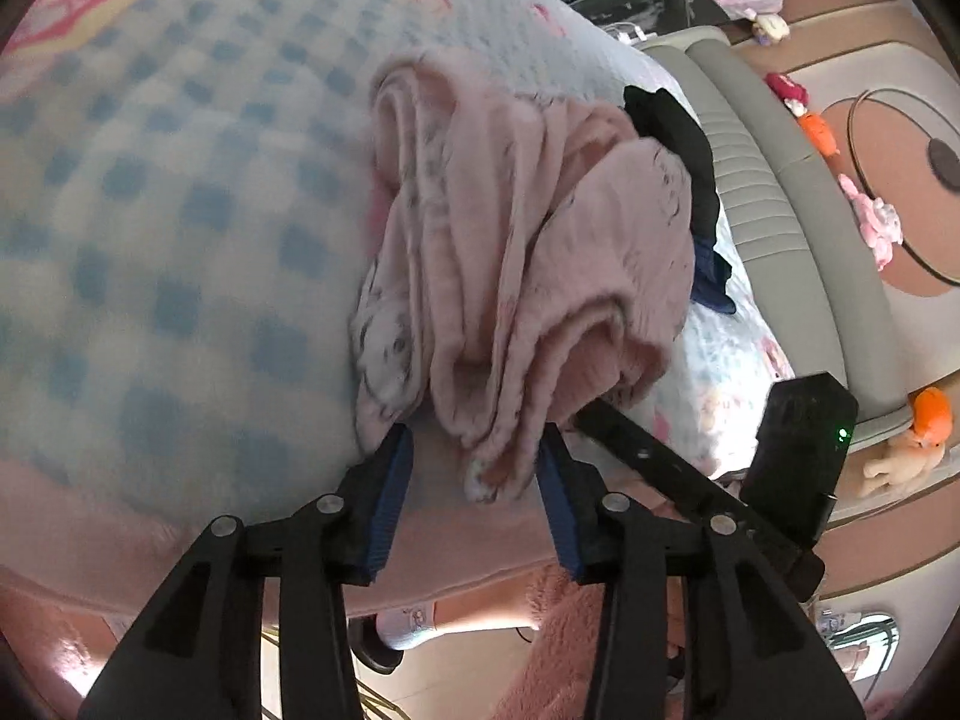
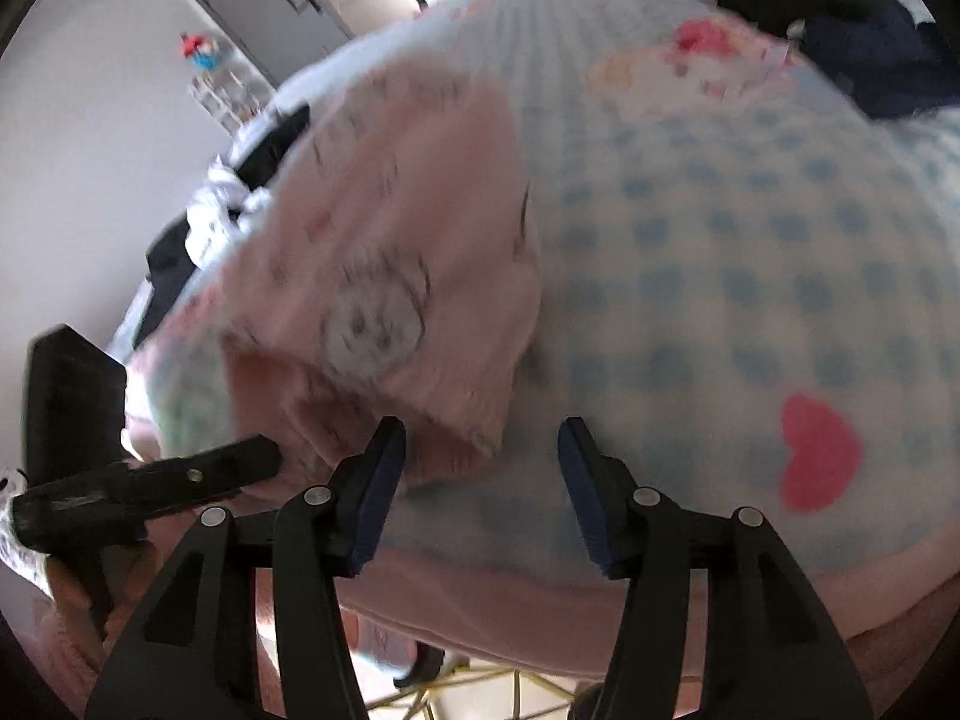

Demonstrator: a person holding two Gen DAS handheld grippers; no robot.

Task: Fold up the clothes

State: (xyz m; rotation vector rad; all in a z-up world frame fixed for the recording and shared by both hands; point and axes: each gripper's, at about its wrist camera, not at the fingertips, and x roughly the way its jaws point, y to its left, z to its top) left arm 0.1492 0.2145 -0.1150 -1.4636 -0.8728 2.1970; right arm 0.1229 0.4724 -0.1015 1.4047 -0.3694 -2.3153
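Observation:
A pink fleece garment lies bunched in folds on the blue-and-white checked blanket. My left gripper is open, its blue pads either side of the garment's near hem, which hangs between them. In the right wrist view the same pink garment, with a smiley face print, lies left of centre. My right gripper is open and empty, just short of the garment's near corner. The left gripper shows at that view's left edge.
Dark clothes lie beyond the pink garment near the bed's edge, and also show in the right wrist view. A grey padded bed frame runs on the right, with toys on the floor mat. More clothes are piled at left.

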